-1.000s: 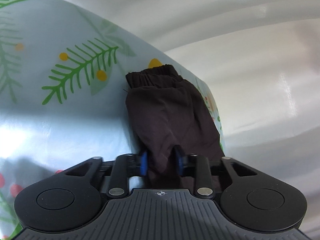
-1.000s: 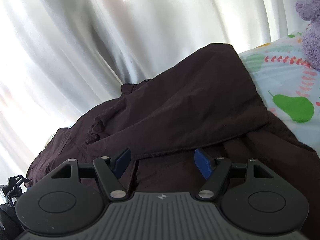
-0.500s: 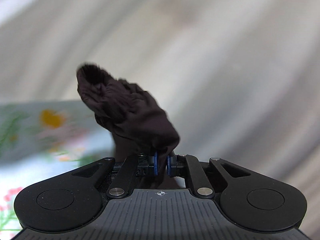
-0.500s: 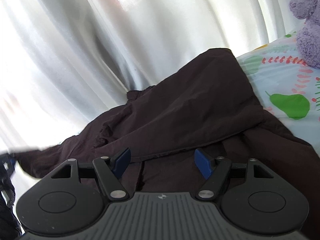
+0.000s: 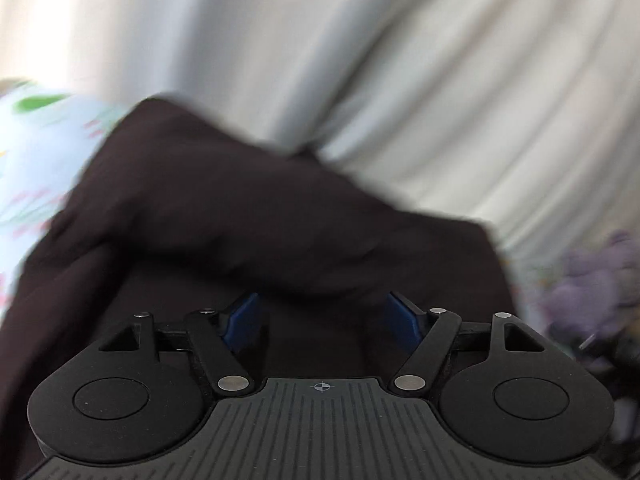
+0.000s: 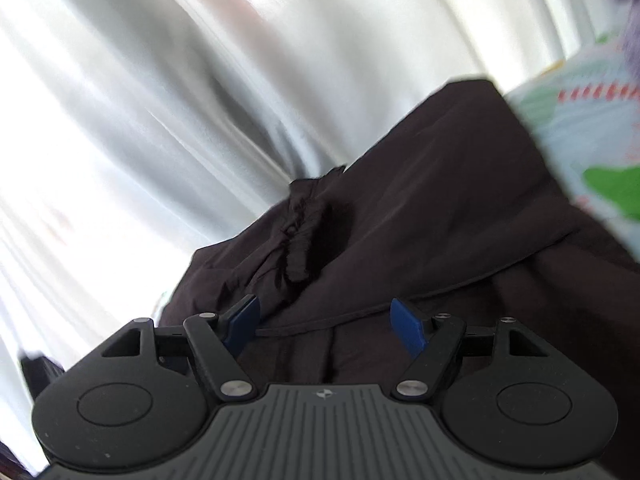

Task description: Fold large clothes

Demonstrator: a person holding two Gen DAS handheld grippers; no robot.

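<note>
A large dark brown garment [image 5: 248, 208] lies in folds on a light blue bedsheet with a plant print [image 5: 36, 160]. My left gripper [image 5: 322, 316] is open just above the cloth, its blue pads [image 5: 244, 316] wide apart, nothing held; this view is motion-blurred. In the right wrist view the same garment [image 6: 420, 208] spreads ahead, with a gathered waistband bunched on it [image 6: 298, 232] and a hem line running across. My right gripper [image 6: 324, 322] is open and empty just over that hem.
White curtains [image 6: 160, 80] hang close behind the bed and fill the background [image 5: 400, 60]. A purple plush toy [image 5: 592, 280] sits on the sheet at the right. The printed sheet [image 6: 592, 152] shows to the right of the garment.
My left gripper, shut on a bunch of the garment half a second ago, has opened and let it go; its view swung over the garment. The waistband end now lies on the garment.
</note>
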